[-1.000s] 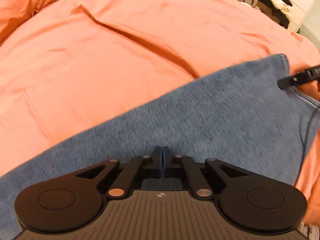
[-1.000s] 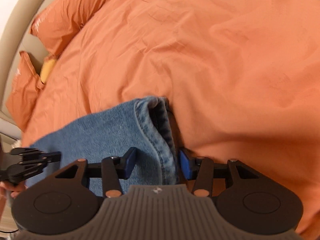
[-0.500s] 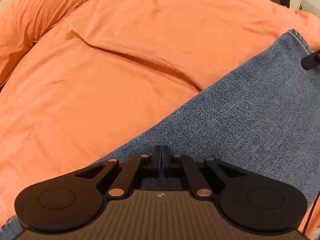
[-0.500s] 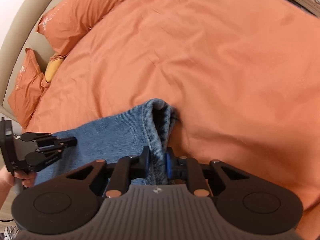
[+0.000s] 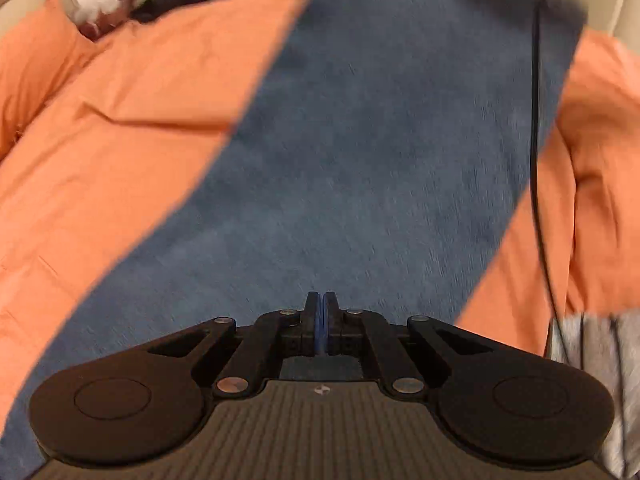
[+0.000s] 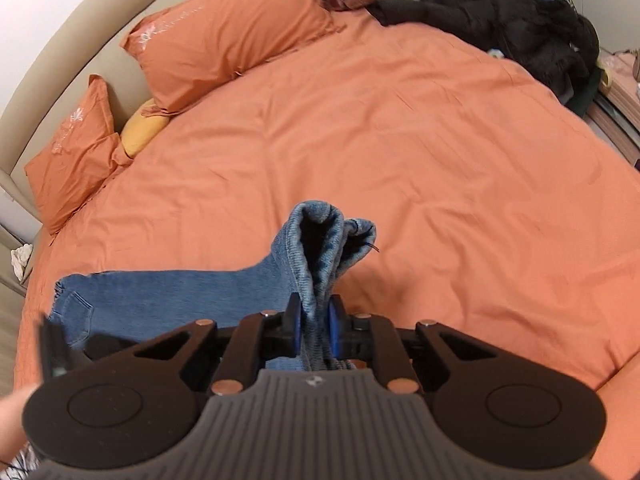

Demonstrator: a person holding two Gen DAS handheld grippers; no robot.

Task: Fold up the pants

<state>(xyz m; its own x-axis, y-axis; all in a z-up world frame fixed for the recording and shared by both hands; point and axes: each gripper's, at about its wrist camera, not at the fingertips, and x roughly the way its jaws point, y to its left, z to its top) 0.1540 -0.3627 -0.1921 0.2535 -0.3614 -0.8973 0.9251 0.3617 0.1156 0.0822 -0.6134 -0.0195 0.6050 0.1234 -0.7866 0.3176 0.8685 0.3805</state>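
Both ends lifted, fold unfinished; right gripper (image 6: 314,326) pinches the jeans (image 6: 192,292) hem; left gripper (image 5: 321,326) clamps denim.

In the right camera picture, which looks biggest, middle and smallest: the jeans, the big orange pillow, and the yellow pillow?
As they look in the right wrist view:
1. jeans and big orange pillow: about alike. The jeans are nearer the camera and partly hidden, so I won't rank them.
2. yellow pillow: clearly smallest, and partly tucked under the orange one.
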